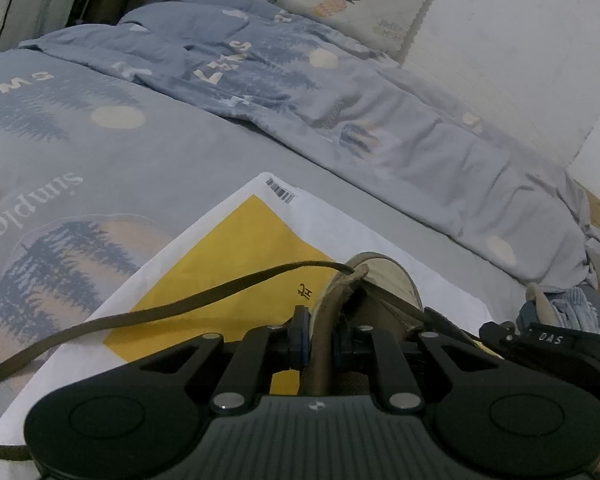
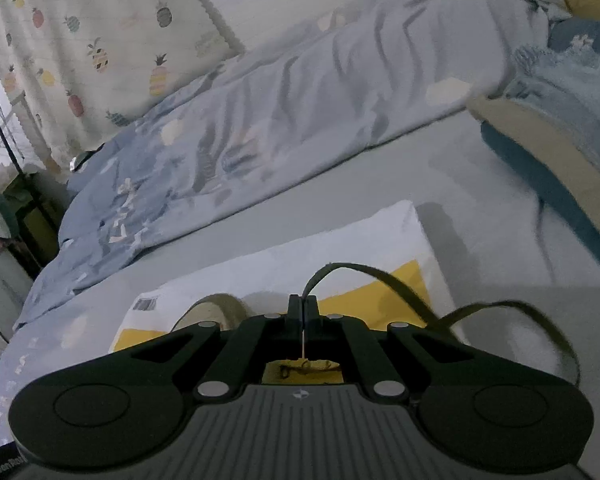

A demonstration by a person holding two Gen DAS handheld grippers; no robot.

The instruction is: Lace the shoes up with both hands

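A tan shoe [image 1: 388,280] stands on a white and yellow bag [image 1: 228,256] on the bed. My left gripper [image 1: 322,332] is shut on the shoe's upper edge beside the eyelets. A dark olive lace [image 1: 180,312] leaves the top eyelet and trails left across the bag. The right gripper's housing [image 1: 548,340] shows just right of the shoe. In the right wrist view my right gripper [image 2: 303,306] is shut on the lace [image 2: 364,276], which loops up from the fingertips and runs off to the right. The shoe [image 2: 216,308] sits just left of those fingers, on the bag [image 2: 340,248].
A crumpled blue-grey quilt [image 1: 340,112] lies along the far side of the bed against the white wall [image 1: 520,60]. A pineapple-print cloth [image 2: 100,40] hangs behind it. A tan and blue object [image 2: 548,148] lies at the right. Flat sheet [image 1: 80,168] spreads to the left.
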